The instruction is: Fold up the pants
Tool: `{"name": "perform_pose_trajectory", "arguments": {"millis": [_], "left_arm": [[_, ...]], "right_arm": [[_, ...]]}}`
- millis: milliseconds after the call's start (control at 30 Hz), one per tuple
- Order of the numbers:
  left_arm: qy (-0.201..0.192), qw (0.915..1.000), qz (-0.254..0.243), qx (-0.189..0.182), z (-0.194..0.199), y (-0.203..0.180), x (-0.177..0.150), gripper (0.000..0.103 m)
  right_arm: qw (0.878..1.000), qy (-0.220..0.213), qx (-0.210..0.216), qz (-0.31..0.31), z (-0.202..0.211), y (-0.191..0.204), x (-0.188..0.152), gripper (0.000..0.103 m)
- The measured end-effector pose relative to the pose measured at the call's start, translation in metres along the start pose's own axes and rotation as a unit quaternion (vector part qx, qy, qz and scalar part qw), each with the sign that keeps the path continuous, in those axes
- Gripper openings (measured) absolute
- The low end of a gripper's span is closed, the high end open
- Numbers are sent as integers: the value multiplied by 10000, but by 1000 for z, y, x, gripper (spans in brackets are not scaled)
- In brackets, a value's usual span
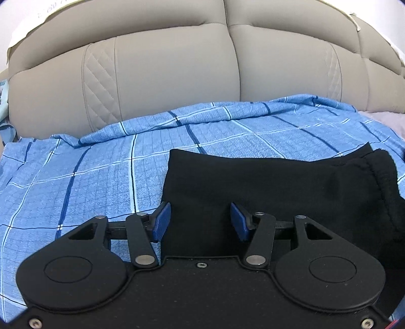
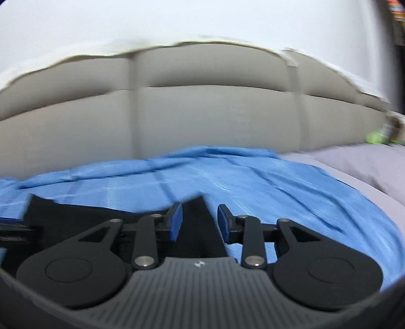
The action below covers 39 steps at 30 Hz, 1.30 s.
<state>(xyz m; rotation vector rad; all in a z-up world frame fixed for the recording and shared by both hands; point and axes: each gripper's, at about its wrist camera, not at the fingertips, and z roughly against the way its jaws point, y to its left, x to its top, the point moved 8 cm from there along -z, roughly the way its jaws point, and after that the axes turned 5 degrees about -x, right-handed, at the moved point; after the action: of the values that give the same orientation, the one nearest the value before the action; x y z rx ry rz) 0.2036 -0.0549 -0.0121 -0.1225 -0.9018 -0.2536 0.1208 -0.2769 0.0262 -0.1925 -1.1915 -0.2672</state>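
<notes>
Black pants [image 1: 265,187] lie folded on a blue checked sheet [image 1: 76,177]. A ribbed hem [image 1: 379,167] shows at their right end. My left gripper [image 1: 200,219] is open over the pants' left part, with black cloth between its blue pads [image 1: 160,222]; the pads do not press it. In the blurred right wrist view, my right gripper [image 2: 200,222] is open over the pants' right corner [image 2: 197,215], with the rest of the pants [image 2: 76,217] to its left.
A beige padded headboard [image 1: 177,70] stands behind the bed. Beside the blue sheet [image 2: 278,192] on the right lies a pale lilac sheet [image 2: 354,167]. A white wall [image 2: 177,22] rises above the headboard.
</notes>
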Motion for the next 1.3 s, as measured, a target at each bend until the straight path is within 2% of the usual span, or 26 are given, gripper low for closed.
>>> {"name": "perform_pose_trajectory", "arguments": {"millis": [67, 133, 200, 233, 300, 400, 467, 567, 633, 700, 767, 800, 867, 933, 1033, 1100, 1167, 1267, 1300], "left_arm": [[30, 10000, -41, 37, -3, 0, -3, 51], [24, 9999, -91, 76, -6, -1, -5, 53], [-41, 9999, -121, 81, -6, -1, -7, 55], [-60, 9999, -112, 64, -6, 0, -8, 58], [-78, 10000, -43, -5, -5, 1, -10, 60], [-88, 10000, 14, -15, 0, 4, -5, 57], [-324, 9994, 99, -85, 9, 10, 7, 57], [-449, 9988, 181, 113, 9, 25, 28, 63], [-284, 9991, 221, 233, -4, 34, 35, 68], [91, 9992, 348, 153, -25, 41, 34, 71], [382, 9972, 620, -156, -43, 44, 30, 77], [401, 9955, 807, -288, -46, 46, 29, 77], [439, 9911, 1157, -491, -50, 52, 29, 78], [439, 9901, 1201, -575, -51, 55, 30, 78], [463, 9907, 1062, -715, -50, 56, 29, 77], [486, 9900, 1008, -859, -49, 54, 29, 80], [492, 9889, 967, -1015, -50, 52, 29, 85], [465, 9893, 761, -1158, -56, 43, 29, 95], [443, 9898, 691, -1166, -58, 40, 30, 98]], "right_arm": [[9980, 111, 574, 261, -13, 20, 1, 52], [9952, 353, 808, 428, -31, 30, -6, 50], [9950, 562, 599, 563, -54, 27, -18, 37], [9957, 611, 318, 621, -66, 20, -24, 34], [9967, 465, 39, 669, -76, 9, -29, 54], [9963, 396, -42, 763, -76, 6, -31, 54], [9956, 218, -64, 913, -72, 10, -30, 52], [9963, -5, -164, 845, -67, 6, -30, 54], [9966, -34, -274, 775, -70, 3, -29, 56], [9967, 5, -337, 732, -72, 1, -28, 60], [9973, -11, -320, 660, -72, -2, -28, 63], [9979, -41, -289, 578, -71, -4, -27, 65], [9992, -132, -142, 357, -67, -12, -24, 70], [9999, -13, -22, 146, -69, -22, -20, 77], [9964, 655, 493, -197, -90, -32, -23, 78], [9871, 1110, 897, -731, -104, -44, -26, 79], [9780, 1316, 1273, -999, -115, -52, -25, 79], [9752, 1440, 1564, -617, -123, -45, -25, 79], [9744, 1458, 1656, -425, -125, -41, -24, 71]]}}
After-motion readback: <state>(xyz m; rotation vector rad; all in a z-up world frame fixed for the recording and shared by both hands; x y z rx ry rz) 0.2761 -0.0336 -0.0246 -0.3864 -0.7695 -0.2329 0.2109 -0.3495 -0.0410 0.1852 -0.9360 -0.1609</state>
